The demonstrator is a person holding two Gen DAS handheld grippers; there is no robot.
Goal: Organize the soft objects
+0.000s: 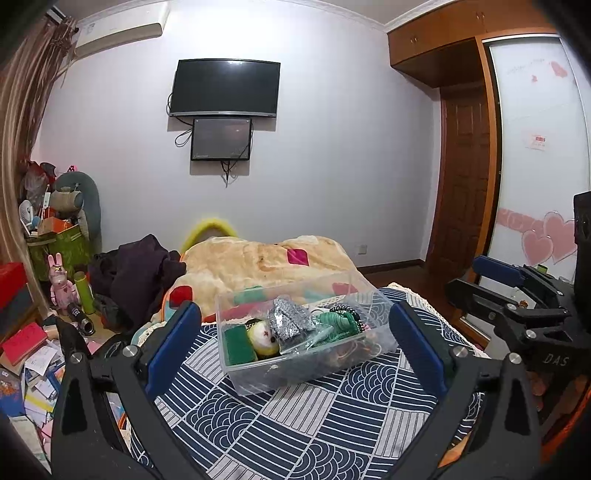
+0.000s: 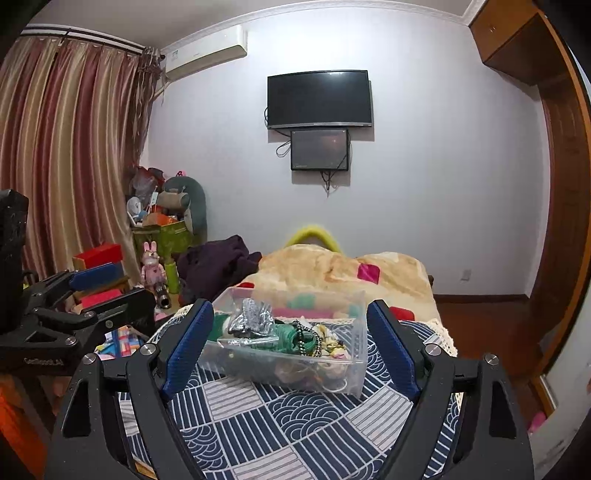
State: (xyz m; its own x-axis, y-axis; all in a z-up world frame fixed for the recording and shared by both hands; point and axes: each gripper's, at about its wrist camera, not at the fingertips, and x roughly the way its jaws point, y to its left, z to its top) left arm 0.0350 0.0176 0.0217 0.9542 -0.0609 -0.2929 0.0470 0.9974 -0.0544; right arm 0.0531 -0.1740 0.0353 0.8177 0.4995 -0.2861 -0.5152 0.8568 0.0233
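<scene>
The clear plastic bin [image 1: 295, 354] is glossy and see-through, with a smooth wall. Inside it, a silver pouch [image 1: 288, 321] looks crinkled and sparkly, at nine o'clock of a green knitted piece [image 1: 338, 323]; a green sponge [image 1: 238, 345] looks coarse and a pale plush ball [image 1: 263, 338] fuzzy. Under the bin lies a matt woven cloth [image 1: 314, 421] printed in navy and white. At twelve o'clock a blanket [image 1: 258, 262] looks fleecy. The left gripper [image 1: 295, 345] and right gripper [image 2: 291, 349] have matt black plastic frames, shiny metal screws and ribbed blue pads [image 2: 186, 347] on the jaws. The wardrobe [image 1: 458, 33] is polished wood.
</scene>
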